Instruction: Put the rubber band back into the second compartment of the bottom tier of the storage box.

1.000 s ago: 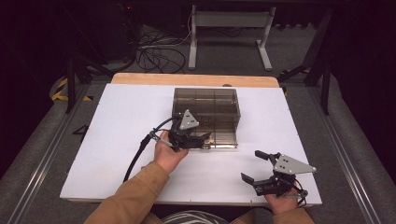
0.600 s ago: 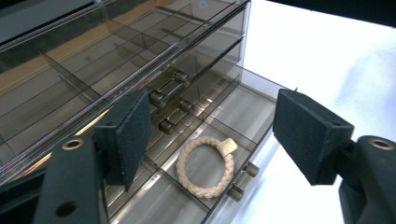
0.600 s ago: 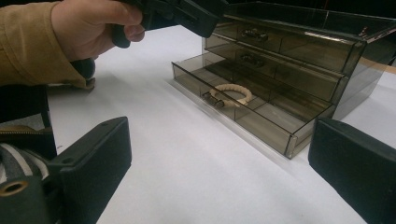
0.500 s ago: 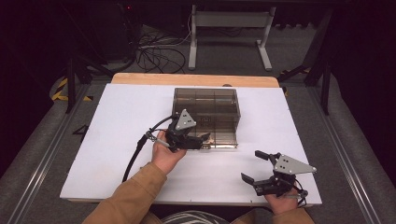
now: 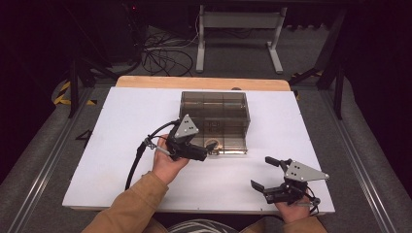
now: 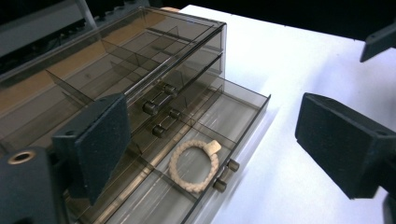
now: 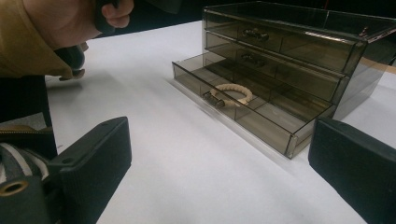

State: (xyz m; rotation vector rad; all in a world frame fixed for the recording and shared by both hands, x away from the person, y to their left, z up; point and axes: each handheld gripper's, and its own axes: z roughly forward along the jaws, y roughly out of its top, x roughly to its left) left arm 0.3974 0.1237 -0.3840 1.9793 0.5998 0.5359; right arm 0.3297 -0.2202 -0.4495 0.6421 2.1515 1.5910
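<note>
The bracelet (image 6: 194,165) lies in the pulled-out bottom drawer (image 6: 243,109) of the drawer box (image 5: 214,108), below and between the left gripper's fingers (image 6: 99,140), nearer its left one. The box stands on the table (image 5: 121,126), ahead of the right gripper's fingers (image 7: 95,158), with the drawer's front nearest them.

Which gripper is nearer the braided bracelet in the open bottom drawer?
Left. The left gripper hovers just over the bracelet, jaws open with nothing between them. The right gripper rests open near the table's front edge, well clear of the drawer.
</note>
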